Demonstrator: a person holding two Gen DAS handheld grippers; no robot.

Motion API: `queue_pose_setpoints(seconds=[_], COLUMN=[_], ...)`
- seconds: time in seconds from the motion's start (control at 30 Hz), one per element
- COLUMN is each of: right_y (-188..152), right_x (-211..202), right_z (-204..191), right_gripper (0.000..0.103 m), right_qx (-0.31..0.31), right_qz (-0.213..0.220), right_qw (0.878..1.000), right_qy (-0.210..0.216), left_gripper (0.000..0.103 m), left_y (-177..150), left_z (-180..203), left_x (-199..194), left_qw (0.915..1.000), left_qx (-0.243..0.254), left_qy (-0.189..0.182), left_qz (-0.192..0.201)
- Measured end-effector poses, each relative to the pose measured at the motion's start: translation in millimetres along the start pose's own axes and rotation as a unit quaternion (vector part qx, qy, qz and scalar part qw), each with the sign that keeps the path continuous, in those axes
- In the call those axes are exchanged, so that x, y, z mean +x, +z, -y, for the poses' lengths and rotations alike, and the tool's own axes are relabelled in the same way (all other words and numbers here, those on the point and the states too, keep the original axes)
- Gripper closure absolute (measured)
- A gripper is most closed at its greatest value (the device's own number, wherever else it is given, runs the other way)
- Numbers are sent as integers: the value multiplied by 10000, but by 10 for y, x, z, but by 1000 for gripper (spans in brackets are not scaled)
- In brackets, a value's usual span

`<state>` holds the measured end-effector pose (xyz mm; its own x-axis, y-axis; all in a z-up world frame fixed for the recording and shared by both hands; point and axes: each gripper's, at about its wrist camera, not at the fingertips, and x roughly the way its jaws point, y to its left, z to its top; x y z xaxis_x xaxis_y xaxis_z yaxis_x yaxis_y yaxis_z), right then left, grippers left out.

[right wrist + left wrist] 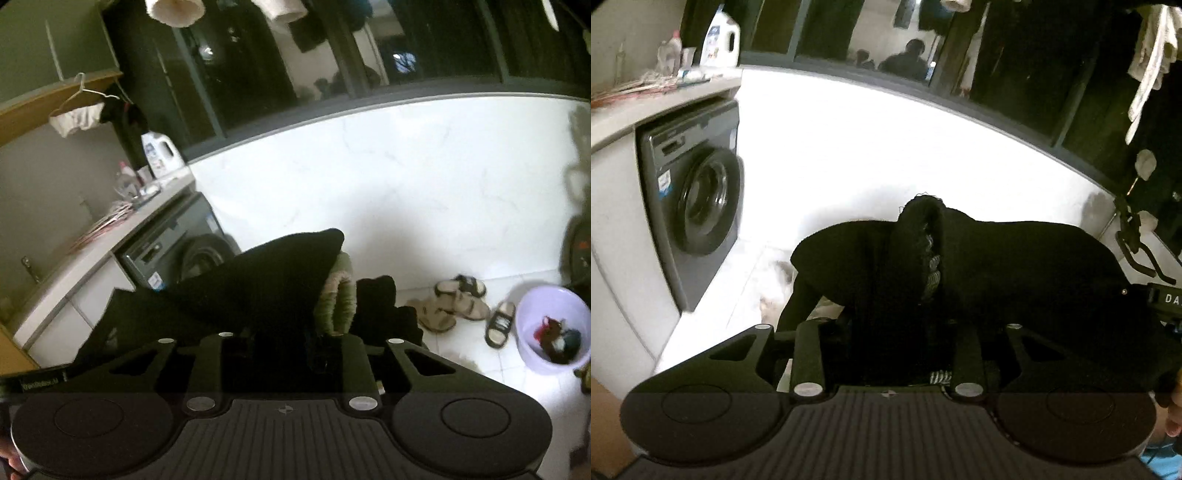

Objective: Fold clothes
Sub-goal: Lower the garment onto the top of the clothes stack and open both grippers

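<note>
White marble-look wall panels and a tiled floor (461,354) mark this as a laundry corner, with a front-loading washing machine (698,199) at the left of the left wrist view and a detergent jug (720,38) on the counter above it. Both tongs seem to carry one black hooded garment (979,266), which fills the lower middle of both views and hangs off the floor. Dark cloth runs between the narrow jaws of the left gripper (886,332) and of the right gripper (288,343); neither looks fully closed, though black on black hides the pads. I judge a thin grip the main risk: the heavy fabric could slip free and drop onto the sandals (454,302) or near the lilac basin (524,314) at lower right.
</note>
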<state>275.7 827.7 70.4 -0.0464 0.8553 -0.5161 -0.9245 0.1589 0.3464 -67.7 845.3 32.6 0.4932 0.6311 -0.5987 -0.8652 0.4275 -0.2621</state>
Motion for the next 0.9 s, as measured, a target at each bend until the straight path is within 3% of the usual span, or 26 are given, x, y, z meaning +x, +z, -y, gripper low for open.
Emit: queue_pose_setpoints(seconds=[0.07, 0.1, 0.13, 0.2, 0.3, 0.37, 0.5, 0.63, 0.77, 0.83, 0.87, 0.9], right_y=[-38, -50, -44, -77, -185, -249, -498, -748, -790, -775, -766, -763], right_x=[-30, -71, -124, -338, -672, -733, -563, -412, -446, -551, -610, -720], right_z=[-41, -67, -74, -170, -354, -437, -488, -460, -483, -430, -418, -346], right_gripper=[77, 71, 68, 36, 19, 17, 17, 17, 15, 13, 3, 1], right_qx=[-107, -115, -129, -251, -673, -1007, -1519, -1040, -643, -407, -285, -214], right_qz=[63, 91, 145, 463, 1026, 1000, 577, 283, 327, 340, 344, 385], right_qw=[9999, 9999, 9997, 9973, 9914, 9891, 9852, 9931, 9967, 9979, 9984, 9984], right_qy=[-29, -68, -161, -505, -462, -399, -541, -457, -365, -360, -359, -353], left_gripper=[64, 59, 46, 24, 14, 13, 13, 12, 10, 9, 8, 5], left_y=[50, 74, 102, 129, 84, 62, -20, -213, -253, -268, -277, -293], left_z=[-3, 0, 17, 60, 98, 126, 197, 265, 136, 137, 155, 183], left_x=[-26, -56, -97, -230, -525, -630, -607, -397, -488, -599, -666, -733], left_qw=[10000, 9999, 9999, 9985, 9909, 9878, 9929, 9907, 9965, 9959, 9950, 9940], left_qx=[21, 60, 139, 356, 725, 831, 924, 1210, 613, 555, 613, 686], left_qy=[-50, -64, 27, 296, 690, 836, 432, 615, 505, 579, 617, 647], left_qz=[-42, -58, 1, 284, 894, 1013, 613, 126, 263, 415, 489, 564])
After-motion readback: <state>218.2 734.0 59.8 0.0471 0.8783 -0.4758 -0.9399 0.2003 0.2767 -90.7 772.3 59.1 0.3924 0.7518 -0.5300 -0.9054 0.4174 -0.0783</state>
